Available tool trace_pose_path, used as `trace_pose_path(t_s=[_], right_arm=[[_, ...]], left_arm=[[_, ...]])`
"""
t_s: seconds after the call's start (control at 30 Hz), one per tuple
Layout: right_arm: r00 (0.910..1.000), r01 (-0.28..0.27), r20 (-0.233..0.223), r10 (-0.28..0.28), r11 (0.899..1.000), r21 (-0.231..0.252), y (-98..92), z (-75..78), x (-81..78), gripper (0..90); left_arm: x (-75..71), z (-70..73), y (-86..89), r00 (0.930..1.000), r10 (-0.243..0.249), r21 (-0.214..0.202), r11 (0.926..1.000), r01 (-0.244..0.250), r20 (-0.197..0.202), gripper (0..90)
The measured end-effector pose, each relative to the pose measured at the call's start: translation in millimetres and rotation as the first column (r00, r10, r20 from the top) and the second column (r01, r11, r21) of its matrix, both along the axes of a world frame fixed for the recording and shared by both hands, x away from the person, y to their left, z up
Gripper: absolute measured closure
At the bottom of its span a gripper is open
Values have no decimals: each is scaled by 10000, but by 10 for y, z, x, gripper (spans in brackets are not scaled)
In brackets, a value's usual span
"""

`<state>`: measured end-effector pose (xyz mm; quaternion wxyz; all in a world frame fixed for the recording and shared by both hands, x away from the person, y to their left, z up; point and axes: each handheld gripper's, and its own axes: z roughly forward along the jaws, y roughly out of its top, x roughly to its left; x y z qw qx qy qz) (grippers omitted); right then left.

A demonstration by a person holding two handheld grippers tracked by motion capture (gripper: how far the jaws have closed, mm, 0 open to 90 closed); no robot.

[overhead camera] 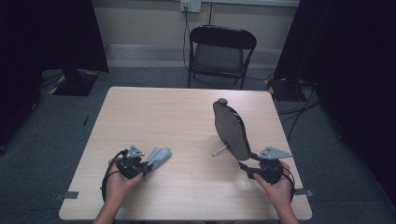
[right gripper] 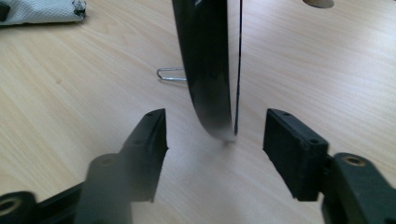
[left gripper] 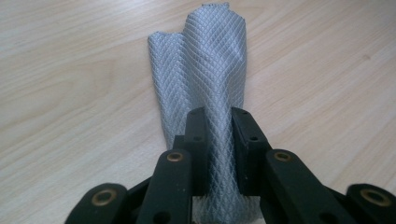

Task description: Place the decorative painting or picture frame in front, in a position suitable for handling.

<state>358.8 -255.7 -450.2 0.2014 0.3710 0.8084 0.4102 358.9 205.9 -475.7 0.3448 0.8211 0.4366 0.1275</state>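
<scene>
A grey mesh-patterned cloth [overhead camera: 159,156] lies bunched on the wooden table [overhead camera: 187,112] at the front left. My left gripper [overhead camera: 148,165] is shut on its near end. In the left gripper view the black jaws pinch the cloth [left gripper: 201,70], and the left gripper [left gripper: 219,116] points along it. An oval black-framed mirror [overhead camera: 231,128] stands upright at the right on a wire stand [overhead camera: 219,150]. My right gripper [overhead camera: 245,167] sits at its near lower edge. In the right gripper view the mirror's rim [right gripper: 205,56] stands between the jaws of the right gripper [right gripper: 215,128], with gaps on both sides.
A black folding chair [overhead camera: 219,51] stands beyond the table's far edge. Dark curtains hang at both sides, and cables [overhead camera: 299,109] lie on the floor at the right. The cloth [right gripper: 37,11] appears at the top left of the right gripper view.
</scene>
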Motion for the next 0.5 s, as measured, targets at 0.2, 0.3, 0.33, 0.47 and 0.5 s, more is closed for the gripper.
trace_pose_path(t_s=[0.2,0.3,0.33,0.47,0.5], right_arm=[[9994,336,4,-336,9993,171,24,69,68,560],[9994,323,-83,-322,9994,125,45,87,84,666],[9996,267,-122,-266,9996,71,51,91,84,702],[9990,434,96,-431,9983,-392,58,89,71,754],[9984,545,174,-538,9974,-481,50,87,66,758]], left_arm=[[-1,-7,13,10000,-46,112,9999,45,66,778],[-1,-15,14,10000,-21,117,9999,21,45,768],[-8,-20,13,10000,-50,193,9998,50,25,760],[-21,-12,19,10000,-74,294,9995,73,56,722],[-23,-11,26,9999,-41,166,9999,39,119,683]])
